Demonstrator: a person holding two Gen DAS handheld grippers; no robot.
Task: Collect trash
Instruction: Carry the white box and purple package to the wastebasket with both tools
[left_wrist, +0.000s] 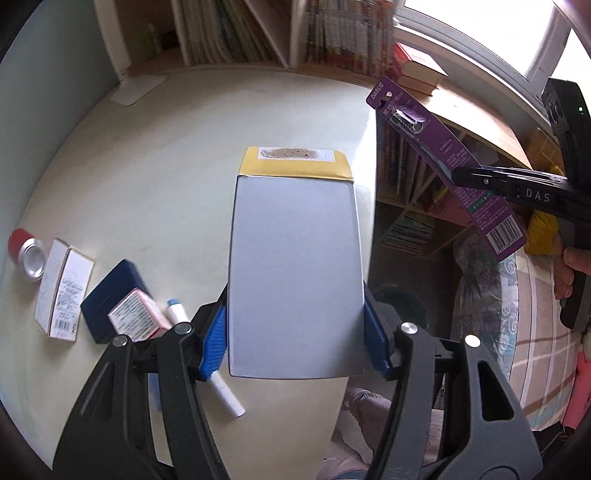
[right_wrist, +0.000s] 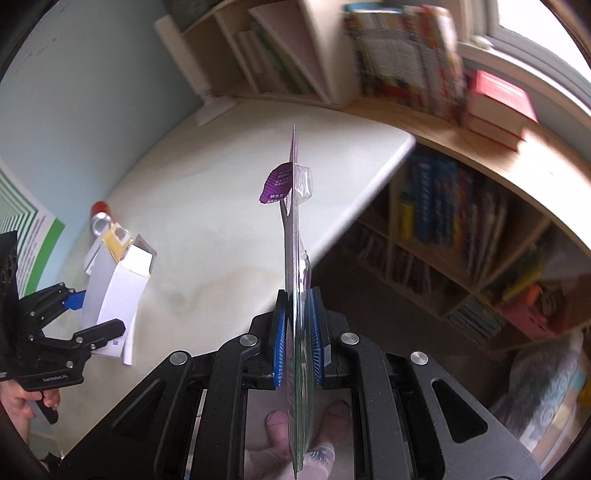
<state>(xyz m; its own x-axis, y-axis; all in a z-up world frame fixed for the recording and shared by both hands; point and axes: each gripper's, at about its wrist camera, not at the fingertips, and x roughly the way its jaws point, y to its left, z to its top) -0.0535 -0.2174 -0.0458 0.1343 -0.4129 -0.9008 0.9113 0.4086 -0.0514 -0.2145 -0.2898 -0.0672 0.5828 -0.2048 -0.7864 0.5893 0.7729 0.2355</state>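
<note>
My left gripper (left_wrist: 295, 332) is shut on a white carton with a yellow flap (left_wrist: 293, 266), held above the pale table (left_wrist: 147, 177); it also shows in the right wrist view (right_wrist: 114, 284), gripper (right_wrist: 96, 317). My right gripper (right_wrist: 298, 332) is shut on a purple toothbrush blister pack (right_wrist: 293, 236), seen edge-on, held past the table's right edge. In the left wrist view the pack (left_wrist: 443, 162) hangs in the right gripper (left_wrist: 476, 177).
On the table's left lie a red can (left_wrist: 27, 254), a white box (left_wrist: 64, 291), a dark blue box (left_wrist: 114, 299), a pink-white box (left_wrist: 138, 317) and a white tube (left_wrist: 218, 380). Bookshelves (right_wrist: 461, 236) stand to the right and behind.
</note>
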